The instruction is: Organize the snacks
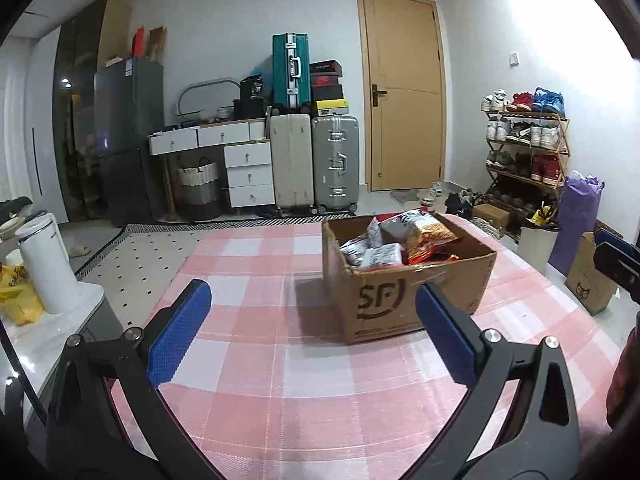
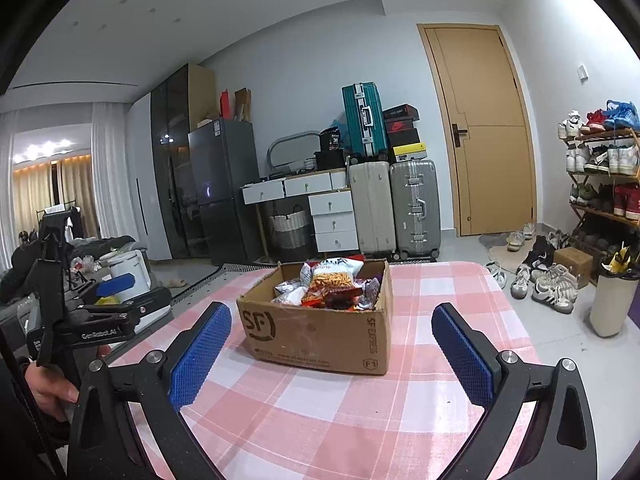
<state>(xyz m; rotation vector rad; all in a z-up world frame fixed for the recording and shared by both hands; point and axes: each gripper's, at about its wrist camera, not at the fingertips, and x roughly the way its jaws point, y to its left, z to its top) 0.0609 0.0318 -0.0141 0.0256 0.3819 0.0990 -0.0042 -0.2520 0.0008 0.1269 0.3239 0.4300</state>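
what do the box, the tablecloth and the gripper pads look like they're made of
Box: brown corrugated cardboard, matte, with printed logo and creased flaps.
Tablecloth: likely woven fabric, matte pink-and-white check with a fine weave.
Pads: probably blue rubber or plastic with a knobbly grid texture.

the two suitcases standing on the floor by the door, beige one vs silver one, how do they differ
The beige suitcase has a smooth, plain shell; the silver suitcase is ribbed, with metal corner guards and latches. The beige one stands next to the white drawers; the silver one stands nearer the door. Both are upright, side by side, about the same height, with other luggage stacked on top.
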